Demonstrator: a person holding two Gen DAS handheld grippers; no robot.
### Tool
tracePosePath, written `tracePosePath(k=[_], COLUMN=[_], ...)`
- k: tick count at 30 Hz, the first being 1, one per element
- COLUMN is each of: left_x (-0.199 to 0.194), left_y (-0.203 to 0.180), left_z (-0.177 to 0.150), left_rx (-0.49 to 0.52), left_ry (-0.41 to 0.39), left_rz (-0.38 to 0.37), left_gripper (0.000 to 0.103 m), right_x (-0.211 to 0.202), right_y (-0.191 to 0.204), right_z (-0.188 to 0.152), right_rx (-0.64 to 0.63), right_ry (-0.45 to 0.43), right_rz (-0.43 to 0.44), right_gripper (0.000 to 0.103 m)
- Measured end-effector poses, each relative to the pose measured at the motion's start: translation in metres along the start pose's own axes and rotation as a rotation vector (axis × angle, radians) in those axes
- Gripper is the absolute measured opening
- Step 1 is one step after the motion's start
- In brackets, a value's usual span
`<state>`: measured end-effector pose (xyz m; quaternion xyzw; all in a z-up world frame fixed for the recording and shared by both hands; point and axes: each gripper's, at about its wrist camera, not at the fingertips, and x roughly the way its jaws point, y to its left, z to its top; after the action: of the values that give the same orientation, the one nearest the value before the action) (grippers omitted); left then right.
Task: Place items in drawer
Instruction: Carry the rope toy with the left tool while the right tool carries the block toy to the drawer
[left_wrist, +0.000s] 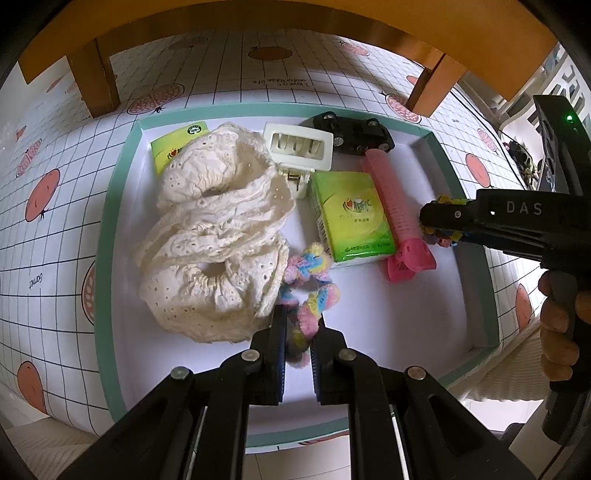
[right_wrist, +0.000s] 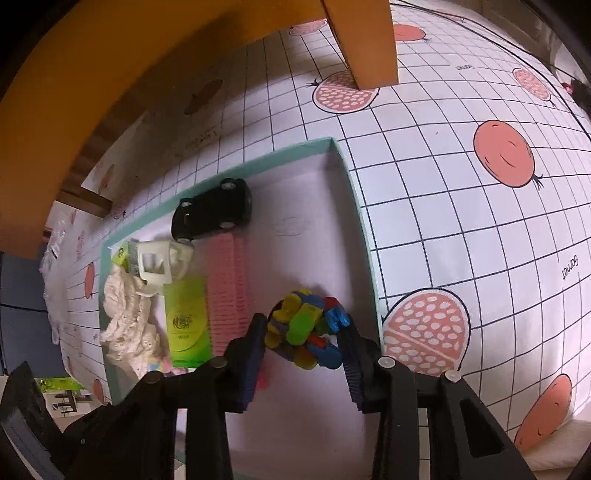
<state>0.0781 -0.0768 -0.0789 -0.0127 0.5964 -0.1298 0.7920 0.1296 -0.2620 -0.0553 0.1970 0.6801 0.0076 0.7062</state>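
The open drawer (left_wrist: 110, 206) has a teal rim and a white floor. In it lie cream lace fabric (left_wrist: 218, 236), two green tissue packs (left_wrist: 351, 218), a white hair claw (left_wrist: 299, 147), a black toy car (left_wrist: 354, 134) and a pink comb (left_wrist: 391, 206). At the drawer's near side my left gripper (left_wrist: 300, 317) is shut on a pastel fuzzy cord (left_wrist: 314, 273), beside the lace. Over the drawer's right part (right_wrist: 362, 229), my right gripper (right_wrist: 303, 325) holds a multicoloured block toy (right_wrist: 303, 321), and both pads touch it. From the left wrist, the right gripper (left_wrist: 428, 218) shows side-on with toy bits sticking out.
The drawer rests on a white grid cloth with fruit prints (right_wrist: 461, 184). Orange wooden legs (left_wrist: 92, 85) (left_wrist: 432, 85) and a rail stand just beyond its far edge. A person's hand (left_wrist: 557, 306) grips the right gripper's handle. The drawer floor right of the comb is bare.
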Motion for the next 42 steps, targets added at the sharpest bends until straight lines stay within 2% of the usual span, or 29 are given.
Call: tracePosePath(k=[9,19,26,31,35,37,42], left_x=[-0.009,-0.049,-0.119,-0.187,-0.232,-0.248,-0.267], left_y=[0.003,-0.001,-0.003,-0.005,-0.009,-0.006,0.0], left_z=[0.001,0.005,0.013,0.036,0.06,0.074,0.103], left_rx=[-0.022,-0.016,-0.013,-0.004,0.031,0.028,0.008], left_ry=[-0.041,-0.206,-0.387,-0.55,-0.658,-0.692,-0.72], left_rz=[-0.009,-0.036,-0.086,-0.119,-0.116,-0.112,-0.114], left_gripper=[0.011,0.011,0.011,0.011,0.011,0.011,0.011], right_x=[-0.013,-0.054,-0.118,-0.186,-0.226,-0.24,-0.267], right_y=[0.0,0.002,0.032,0.063,0.088,0.098,0.113], right_z=[-0.008,-0.017,-0.02,-0.021,-0.011,-0.002,0.02], right_rx=[-0.001,-0.02,-0.114,-0.203,-0.255,-0.271,-0.289], right_ry=[-0.028,-0.09,-0.224,-0.362,-0.45,-0.481,-0.539], right_rz=[0.012,0.072,0.146,0.232,0.255,0.246,0.221], right_gripper=[0.04,0.04,0.04,0.04,0.04,0.04,0.04])
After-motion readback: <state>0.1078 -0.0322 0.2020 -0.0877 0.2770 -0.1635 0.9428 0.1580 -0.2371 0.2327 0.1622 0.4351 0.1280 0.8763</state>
